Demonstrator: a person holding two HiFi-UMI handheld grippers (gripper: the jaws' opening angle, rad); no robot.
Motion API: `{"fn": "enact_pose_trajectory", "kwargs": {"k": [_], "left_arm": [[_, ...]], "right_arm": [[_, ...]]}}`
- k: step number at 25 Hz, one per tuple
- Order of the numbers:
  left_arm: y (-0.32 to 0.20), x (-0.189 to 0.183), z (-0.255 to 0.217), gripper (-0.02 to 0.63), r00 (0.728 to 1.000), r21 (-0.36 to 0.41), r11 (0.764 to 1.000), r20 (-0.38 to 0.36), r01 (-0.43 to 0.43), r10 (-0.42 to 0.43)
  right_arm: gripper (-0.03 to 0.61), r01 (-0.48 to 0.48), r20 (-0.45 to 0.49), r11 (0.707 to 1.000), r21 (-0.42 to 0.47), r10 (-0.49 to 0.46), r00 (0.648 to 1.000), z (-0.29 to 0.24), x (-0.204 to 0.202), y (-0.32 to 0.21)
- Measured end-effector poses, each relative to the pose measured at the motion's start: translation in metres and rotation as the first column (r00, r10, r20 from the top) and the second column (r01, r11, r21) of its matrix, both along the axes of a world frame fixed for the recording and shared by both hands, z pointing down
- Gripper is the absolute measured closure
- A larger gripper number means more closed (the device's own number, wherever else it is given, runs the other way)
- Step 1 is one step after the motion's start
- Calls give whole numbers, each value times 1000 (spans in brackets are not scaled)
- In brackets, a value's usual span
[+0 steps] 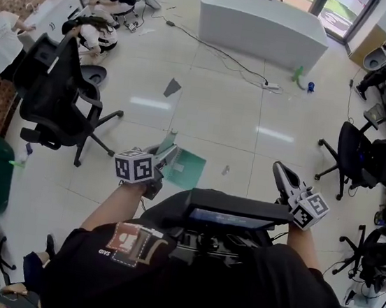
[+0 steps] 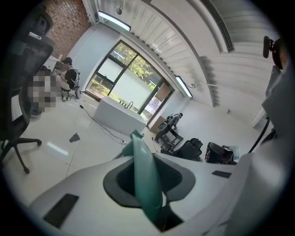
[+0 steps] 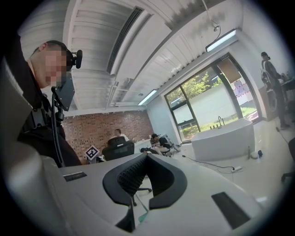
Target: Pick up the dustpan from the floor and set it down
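The dustpan [image 1: 185,169] is held off the floor [image 1: 240,121], near centre, its thin handle [image 2: 145,184] pinched in the left gripper [image 1: 162,160]. The right gripper [image 1: 281,172] is pressed together, empty. Light, stiff, slick plastic is judged, best gripped at the handle.

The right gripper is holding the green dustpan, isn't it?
Not quite. The left gripper is holding the green dustpan; the left gripper view shows its handle clamped between the jaws. The right gripper holds nothing.
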State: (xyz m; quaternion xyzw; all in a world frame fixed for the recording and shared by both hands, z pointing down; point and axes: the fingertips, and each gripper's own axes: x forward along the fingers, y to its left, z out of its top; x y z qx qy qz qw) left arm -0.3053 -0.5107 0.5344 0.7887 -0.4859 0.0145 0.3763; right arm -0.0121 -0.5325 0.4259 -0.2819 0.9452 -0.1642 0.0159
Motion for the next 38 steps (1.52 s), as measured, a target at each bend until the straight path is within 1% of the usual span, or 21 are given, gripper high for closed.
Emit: {"fn": "enact_pose_trajectory", "kwargs": {"k": [6,9,11,13,16,18,20,23,26,28,30,32,35,38], "left_arm": [[4,10,0,525,1000,-6,1000,-17,-14,14],[6,19,7,525,1000,-26,1000,-20,-16,15],[5,27,14,525,1000,-45,999,-14,-14,13],[2,43,16,525,1000,-51,999,-15,-17,16],[-10,78,12,525,1000,-48,999,-19,-11,10],[-22,107,8,525,1000,-38,999,-14,1,-2],[-35,136,1,525,1000,-29,999,-7,16,-17],[-54,177,-8,525,999,-22,999,-11,40,-40],[-85,201,-9,525,998,-16,998,-3,64,-64],[-112,208,-6,525,997,-22,997,4,71,-71],[-140,206,0,523,998,-34,997,3,69,-69],[-171,195,9,523,998,-44,997,-11,66,-66],[-226,166,34,523,998,-68,997,-42,47,-50],[-297,130,61,525,996,-104,995,-91,12,-22]], "right_arm": [[568,-17,5,1000,-1,17,1000,3,11,3],[568,-25,0,1000,-14,25,1000,10,24,2],[568,-22,9,1000,-18,22,1000,13,33,1],[569,-18,14,1000,-14,18,1000,15,46,0],[568,-21,-2,1000,-13,21,1000,20,87,-6],[568,-46,2,999,-14,46,999,20,127,-12],[568,-70,28,998,-11,70,997,13,168,-17],[568,-81,35,997,-6,81,996,10,224,-25],[568,-89,25,996,-5,89,996,13,262,-45],[568,-103,30,995,-12,103,994,15,276,-65],[568,-111,31,994,-14,111,993,16,276,-88],[568,-119,23,993,-14,119,993,19,263,-116],[568,-139,-9,990,-12,139,990,26,224,-166],[568,-165,-55,986,-6,165,985,27,174,-234]]}}
